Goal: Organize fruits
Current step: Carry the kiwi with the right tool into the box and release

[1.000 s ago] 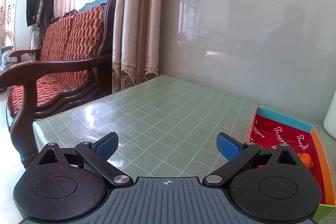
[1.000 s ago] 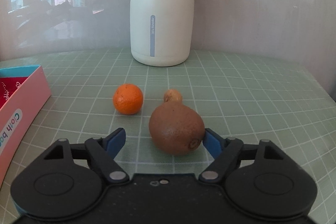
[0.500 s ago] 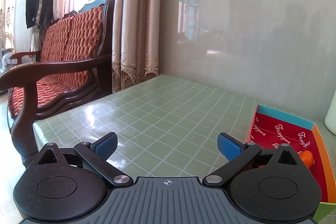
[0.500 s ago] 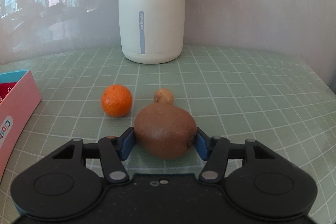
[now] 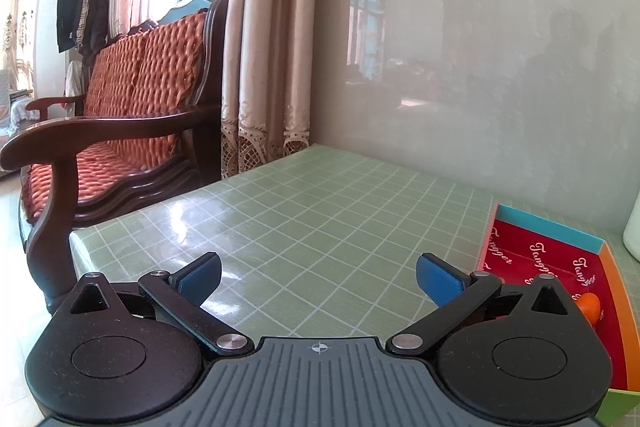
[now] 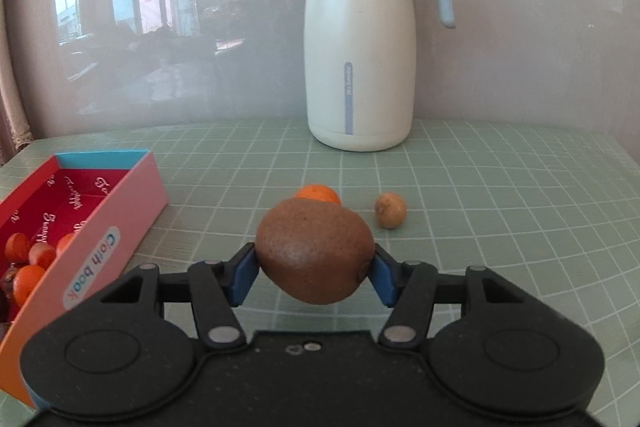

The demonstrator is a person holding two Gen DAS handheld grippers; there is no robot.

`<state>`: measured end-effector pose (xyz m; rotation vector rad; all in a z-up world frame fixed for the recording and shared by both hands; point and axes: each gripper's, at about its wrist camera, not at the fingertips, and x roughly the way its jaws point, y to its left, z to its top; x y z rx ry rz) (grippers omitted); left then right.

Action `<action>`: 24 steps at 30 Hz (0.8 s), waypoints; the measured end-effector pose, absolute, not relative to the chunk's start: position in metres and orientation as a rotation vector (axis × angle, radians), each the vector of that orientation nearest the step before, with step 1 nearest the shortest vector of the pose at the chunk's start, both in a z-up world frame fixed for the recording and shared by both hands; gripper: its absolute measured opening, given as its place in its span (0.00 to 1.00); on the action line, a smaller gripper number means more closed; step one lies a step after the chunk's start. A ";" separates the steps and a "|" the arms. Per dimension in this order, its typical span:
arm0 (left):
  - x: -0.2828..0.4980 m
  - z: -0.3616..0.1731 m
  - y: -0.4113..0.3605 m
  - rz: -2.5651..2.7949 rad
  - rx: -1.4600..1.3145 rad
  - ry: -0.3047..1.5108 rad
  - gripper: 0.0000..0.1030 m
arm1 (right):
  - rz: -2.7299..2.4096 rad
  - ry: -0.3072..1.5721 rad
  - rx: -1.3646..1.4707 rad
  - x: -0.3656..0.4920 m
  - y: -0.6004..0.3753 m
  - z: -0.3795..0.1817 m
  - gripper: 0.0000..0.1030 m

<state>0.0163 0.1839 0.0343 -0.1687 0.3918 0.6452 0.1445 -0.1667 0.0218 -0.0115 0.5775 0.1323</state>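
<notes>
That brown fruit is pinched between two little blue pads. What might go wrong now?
The kiwi is round and the right gripper grips it only at its sides, so it might slip or roll out. Squeezing harder may bruise it. On the way to the box, it might clip the pink wall or land on the fruits already inside.

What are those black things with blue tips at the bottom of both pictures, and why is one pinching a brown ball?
They are grabbing tools, one in each of a person's hands, each with a small camera looking out along its two fingers. One picture comes from the left tool, the other from the right. The right gripper presses its blue fingers on a kiwi, a fuzzy brown fruit, holding it above the green table. Behind it lie an orange and a small brown fruit, with a big white jug farther back. The open box already has small orange fruits inside. The left gripper is open and holds nothing.
</notes>
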 end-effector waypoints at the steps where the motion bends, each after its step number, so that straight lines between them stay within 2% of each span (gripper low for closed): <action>1: 0.016 0.034 0.184 0.647 -0.168 0.391 1.00 | 0.144 0.570 -0.014 0.143 -0.164 0.024 0.56; 24: 0.007 0.035 0.194 0.690 -0.175 0.380 1.00 | 0.466 0.470 -0.092 0.102 -0.078 0.049 0.56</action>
